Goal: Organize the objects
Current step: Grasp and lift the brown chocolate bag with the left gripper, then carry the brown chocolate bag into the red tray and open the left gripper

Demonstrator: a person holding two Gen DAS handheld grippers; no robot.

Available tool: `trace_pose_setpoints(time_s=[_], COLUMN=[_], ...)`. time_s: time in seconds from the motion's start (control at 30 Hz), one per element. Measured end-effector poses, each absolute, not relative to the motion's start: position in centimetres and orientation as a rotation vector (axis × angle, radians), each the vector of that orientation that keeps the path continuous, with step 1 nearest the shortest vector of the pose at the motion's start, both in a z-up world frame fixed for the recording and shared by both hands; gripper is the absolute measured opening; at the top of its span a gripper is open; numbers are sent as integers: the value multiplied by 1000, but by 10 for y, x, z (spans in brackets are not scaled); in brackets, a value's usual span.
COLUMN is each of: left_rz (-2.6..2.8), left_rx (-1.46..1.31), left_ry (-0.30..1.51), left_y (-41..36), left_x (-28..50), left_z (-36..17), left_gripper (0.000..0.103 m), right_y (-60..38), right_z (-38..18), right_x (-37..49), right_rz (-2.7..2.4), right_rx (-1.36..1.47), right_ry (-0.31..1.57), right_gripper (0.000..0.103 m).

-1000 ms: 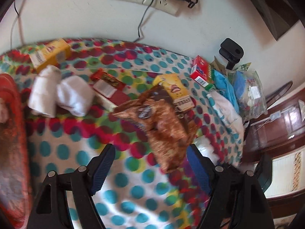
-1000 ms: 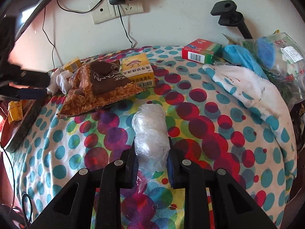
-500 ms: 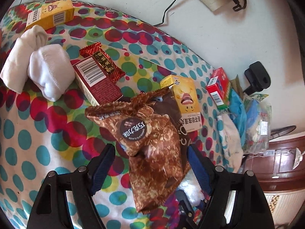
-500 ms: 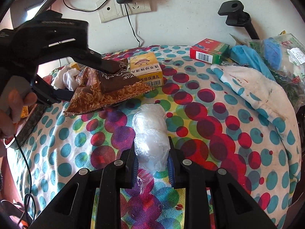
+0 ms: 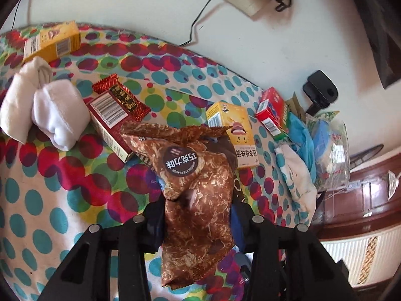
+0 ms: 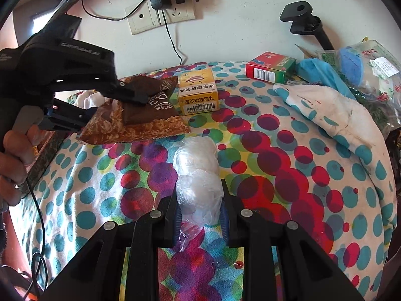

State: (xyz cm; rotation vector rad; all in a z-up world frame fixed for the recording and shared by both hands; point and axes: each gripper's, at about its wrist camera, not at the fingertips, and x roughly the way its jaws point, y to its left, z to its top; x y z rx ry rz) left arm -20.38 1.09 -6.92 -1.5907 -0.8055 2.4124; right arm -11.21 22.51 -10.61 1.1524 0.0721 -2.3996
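My left gripper (image 5: 196, 208) is shut on a brown chocolate snack bag (image 5: 195, 188) on the spotted cloth. The right wrist view shows it (image 6: 112, 102) gripping the bag (image 6: 140, 123) from the left. My right gripper (image 6: 199, 208) is shut on a clear plastic bag of white rolls (image 6: 198, 173) lying on the cloth. A yellow medicine box (image 6: 198, 95) (image 5: 233, 128) stands just behind the snack bag.
A dark red box (image 5: 107, 120) with a red candy bar (image 5: 122, 97), white socks (image 5: 45, 105) and a yellow box (image 5: 52, 40) lie at the left. A red-green box (image 6: 269, 67), a towel (image 6: 330, 113) and plastic bags (image 6: 363, 67) are at the right. A wall socket (image 6: 160, 17) is behind.
My left gripper has moved in over the snack bag and its jaws have closed on it. My right gripper has stayed shut on the plastic bag, barely moving.
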Motion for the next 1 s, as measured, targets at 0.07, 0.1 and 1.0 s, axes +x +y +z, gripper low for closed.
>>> trace_pose_setpoints(time_s=[0.07,0.1,1.0], left_rz=[2425,2435,2797], left_rx=[-1558,-1542,-1384], left_ry=[-754,-726,-198], left_y=[11,11,-62], left_x=[-196,-191,-88], left_z=[-62,-57,30], left_gripper=[42,42,42], right_y=[224,223,206], right_z=[-106,-106,-108], right_x=[-112,-112,-105], right_rz=[-2403,-2406,-2459], right_rx=[1152,1152,1152], right_ry=[76,85,236], right_gripper=[24,24,24])
